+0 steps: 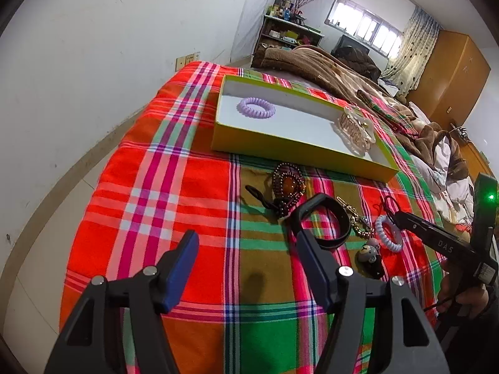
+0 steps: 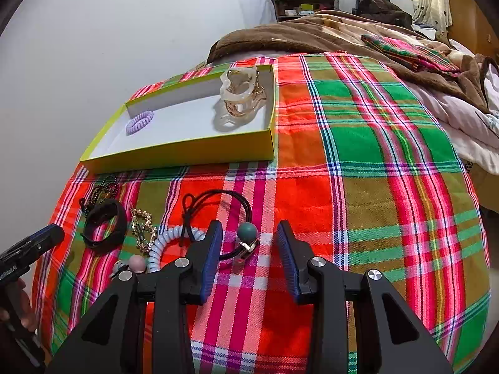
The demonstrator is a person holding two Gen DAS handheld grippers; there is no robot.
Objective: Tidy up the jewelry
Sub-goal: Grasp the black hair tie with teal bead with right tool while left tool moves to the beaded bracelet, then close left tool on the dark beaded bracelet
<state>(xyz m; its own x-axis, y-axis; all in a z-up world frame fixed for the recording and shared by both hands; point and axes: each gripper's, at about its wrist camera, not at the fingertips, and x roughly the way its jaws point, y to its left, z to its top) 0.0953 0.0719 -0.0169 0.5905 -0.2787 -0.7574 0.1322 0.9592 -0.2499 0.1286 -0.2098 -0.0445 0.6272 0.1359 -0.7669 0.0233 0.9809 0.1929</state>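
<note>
Indoors, against a white wall (image 1: pixel 93 46), the left gripper (image 1: pixel 246 249) hangs released over a plaid bedspread (image 1: pixel 174 187) beside the yellow-rimmed box (image 1: pixel 290 148) (lilac coil tie (image 1: pixel 255 108) inside), while the right gripper (image 2: pixel 249 246), unclenched, straddles a black bead-tipped hair tie (image 2: pixel 240 215) before rumpled brown blankets (image 2: pixel 312 34).

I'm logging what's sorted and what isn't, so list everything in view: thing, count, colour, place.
box: 1, yellow-green, white inside, on the plaid cloth
spiral hair tie: 1, lilac, in the box
hair claw clip: 1, translucent cream, in the box
bead bracelet: 1, dark red-brown, on the cloth near the box
wristband: 1, black, on the cloth
chain: 1, gold, beside the wristband
coil hair tie: 1, pale blue, on the cloth
elastic hair tie: 1, black with green ball, ahead of the right gripper
left hand-held gripper: open, empty
right hand-held gripper: open, empty
</note>
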